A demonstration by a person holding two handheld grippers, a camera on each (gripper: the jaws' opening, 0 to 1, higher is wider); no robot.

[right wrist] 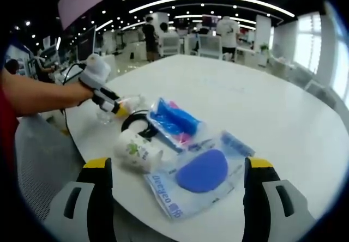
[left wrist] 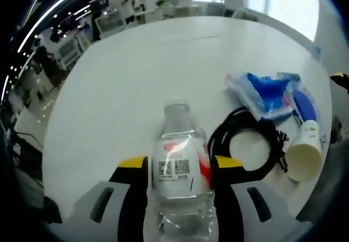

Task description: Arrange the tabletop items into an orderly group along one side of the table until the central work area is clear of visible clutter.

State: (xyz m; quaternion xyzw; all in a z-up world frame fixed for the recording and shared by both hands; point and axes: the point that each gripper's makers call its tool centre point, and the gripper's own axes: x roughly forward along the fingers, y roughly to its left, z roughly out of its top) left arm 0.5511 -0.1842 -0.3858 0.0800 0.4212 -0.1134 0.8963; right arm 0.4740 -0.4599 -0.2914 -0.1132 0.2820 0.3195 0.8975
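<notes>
A clear plastic water bottle [left wrist: 180, 171] with a white and red label stands upright between my left gripper's [left wrist: 181, 168] yellow-tipped jaws, which are shut on it. To its right lie a coiled black cable [left wrist: 245, 138], a tipped white paper cup [left wrist: 305, 149] and blue-and-clear plastic packets [left wrist: 267, 92]. In the right gripper view the cup [right wrist: 136, 149], a blue packet [right wrist: 174, 119] and a bag with a blue oval pad [right wrist: 202, 171] lie between my right gripper's [right wrist: 177, 168] wide-open jaws. At the far left the left gripper [right wrist: 109, 103] holds the bottle [right wrist: 128, 103].
The round white table [left wrist: 136, 73] is bare on its far side, with its edge [right wrist: 76, 138] close by. A person's arm [right wrist: 38, 97] reaches in from the left. Behind are office desks, chairs and standing people [right wrist: 150, 32].
</notes>
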